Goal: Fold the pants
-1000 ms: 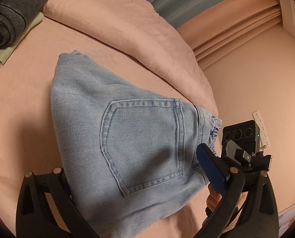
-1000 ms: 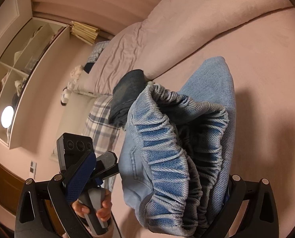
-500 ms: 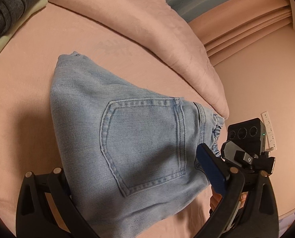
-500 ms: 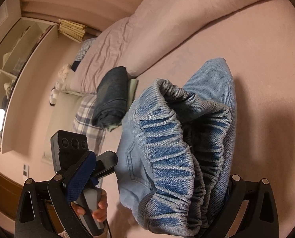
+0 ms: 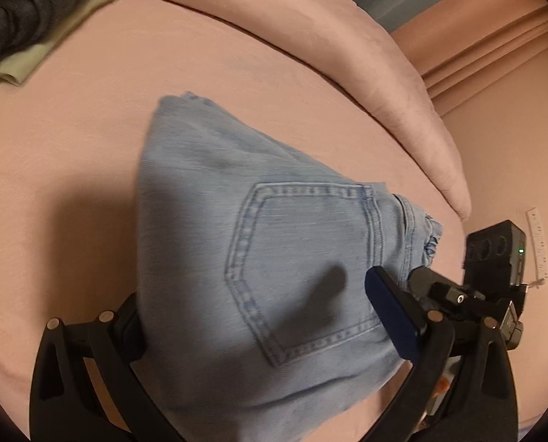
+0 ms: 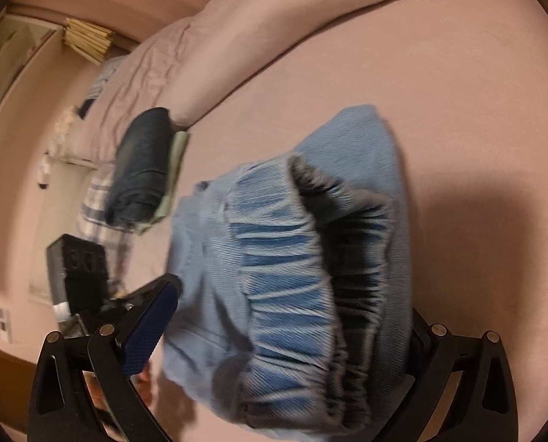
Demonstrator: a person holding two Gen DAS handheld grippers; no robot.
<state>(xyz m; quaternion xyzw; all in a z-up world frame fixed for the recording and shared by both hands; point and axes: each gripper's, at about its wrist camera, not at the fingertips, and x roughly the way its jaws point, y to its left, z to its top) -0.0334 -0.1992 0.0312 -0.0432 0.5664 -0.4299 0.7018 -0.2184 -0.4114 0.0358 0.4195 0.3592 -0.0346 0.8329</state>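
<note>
The light blue denim pants (image 5: 259,243) are folded into a thick bundle, back pocket up, held over the pink bed sheet (image 5: 71,154). My left gripper (image 5: 259,316) is shut on the bundle's near side. My right gripper (image 6: 285,316) is shut on the elastic waistband end (image 6: 292,265) of the same pants (image 6: 347,154). Each gripper shows in the other's view: the right one in the left wrist view (image 5: 494,258), the left one in the right wrist view (image 6: 78,265).
A folded dark pair of pants lies on a pale green cloth at the far left (image 5: 20,25), also in the right wrist view (image 6: 141,169). A pink duvet (image 5: 310,37) runs along the back of the bed. A shelf unit (image 6: 12,59) stands past it.
Both grippers have carried the folded pants lower and farther over the bed. The dark folded pile now sits nearer in the right wrist view. Both grips are unchanged.
</note>
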